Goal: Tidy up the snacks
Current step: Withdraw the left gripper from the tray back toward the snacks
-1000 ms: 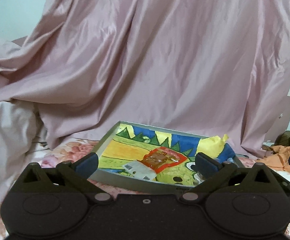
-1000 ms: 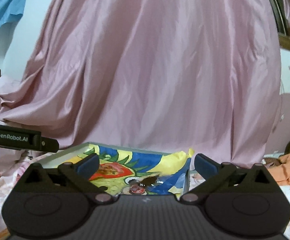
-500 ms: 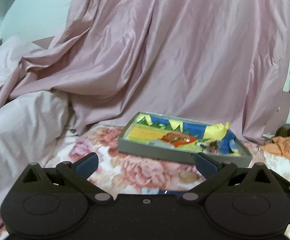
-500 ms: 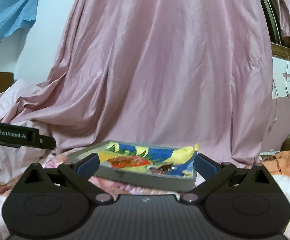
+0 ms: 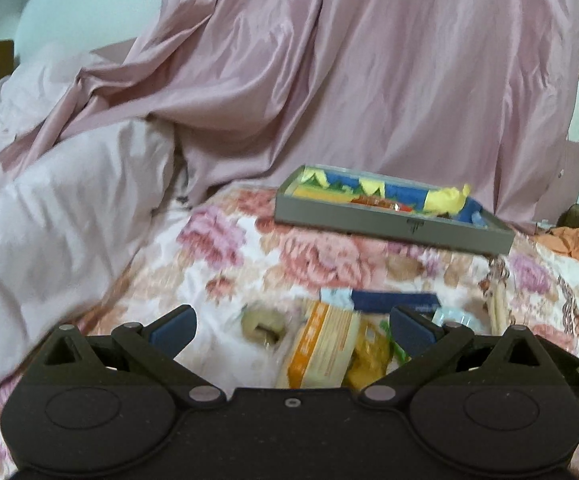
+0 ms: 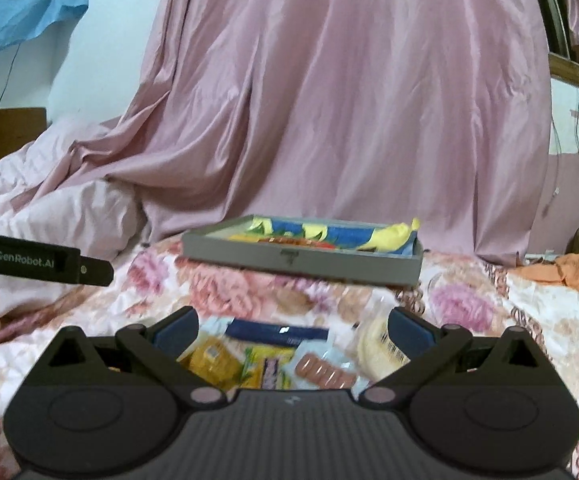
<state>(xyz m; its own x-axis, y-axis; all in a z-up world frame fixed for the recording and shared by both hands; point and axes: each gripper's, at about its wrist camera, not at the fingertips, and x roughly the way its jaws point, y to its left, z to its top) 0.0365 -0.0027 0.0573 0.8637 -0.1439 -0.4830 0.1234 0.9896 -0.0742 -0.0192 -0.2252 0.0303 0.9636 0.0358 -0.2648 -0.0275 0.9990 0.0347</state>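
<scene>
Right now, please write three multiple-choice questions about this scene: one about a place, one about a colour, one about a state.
1. Where does the grey tray sit?
A. on the floral bedspread, beyond the loose snack pile
B. on the orange cloth
C. between the gripper fingers

2. What colour is the draped curtain behind the tray?
A. green
B. pink
C. black

3. How are the left gripper and right gripper?
A. both open and empty
B. both shut on snacks
C. one open, one shut

Answers: A, the tray rests on the flowered cover past the snacks; B, the fabric is pale pink; A, both finger pairs stand wide apart with nothing between.
</scene>
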